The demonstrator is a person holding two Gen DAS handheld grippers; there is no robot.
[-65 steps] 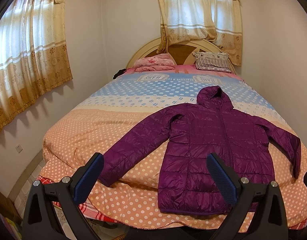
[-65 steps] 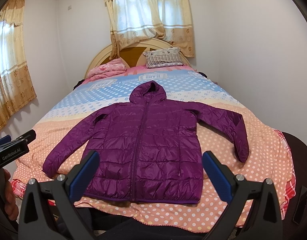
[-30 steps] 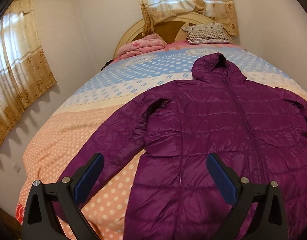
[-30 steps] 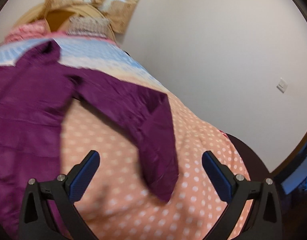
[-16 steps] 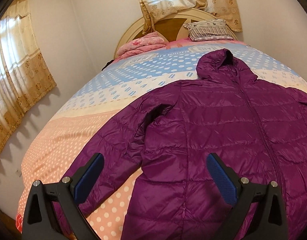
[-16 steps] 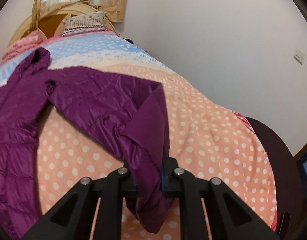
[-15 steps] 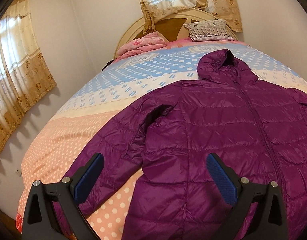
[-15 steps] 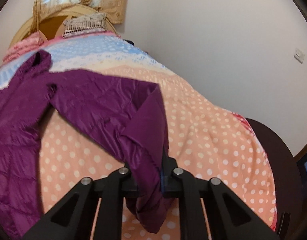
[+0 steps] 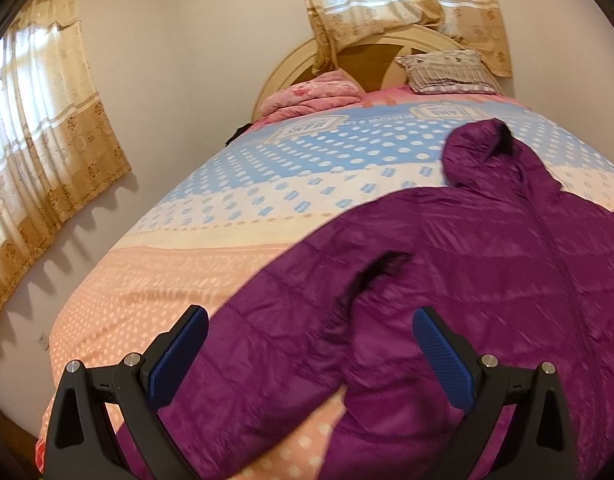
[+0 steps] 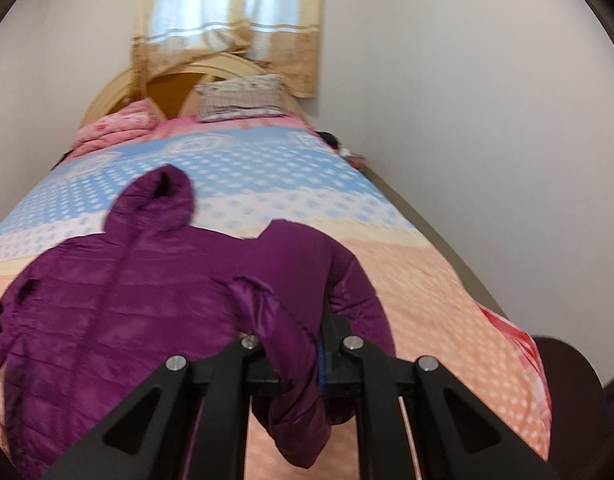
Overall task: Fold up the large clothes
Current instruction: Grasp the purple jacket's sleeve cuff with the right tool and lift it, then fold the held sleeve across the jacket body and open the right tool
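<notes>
Polka-dot bedspread [image 9: 235, 216]; pink quilt [image 9: 311, 94] beside grey pillow [image 9: 447, 70]; beige curtains [image 9: 47, 128].

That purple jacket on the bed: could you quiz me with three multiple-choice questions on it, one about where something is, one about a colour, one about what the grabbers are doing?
1. Where does the jacket's hood point?
A. toward the headboard
B. toward the foot of the bed
C. off the side of the bed

2. What colour are the left gripper's pads?
A. red
B. blue
C. white

3. What is the right gripper doing?
A. hanging open above the bed
B. shut on a pillow
C. shut on the jacket's sleeve

Answers: 1 A, the hood lies nearest the headboard; 2 B, both pads are blue; 3 C, purple sleeve fabric is pinched between its fingers.
</notes>
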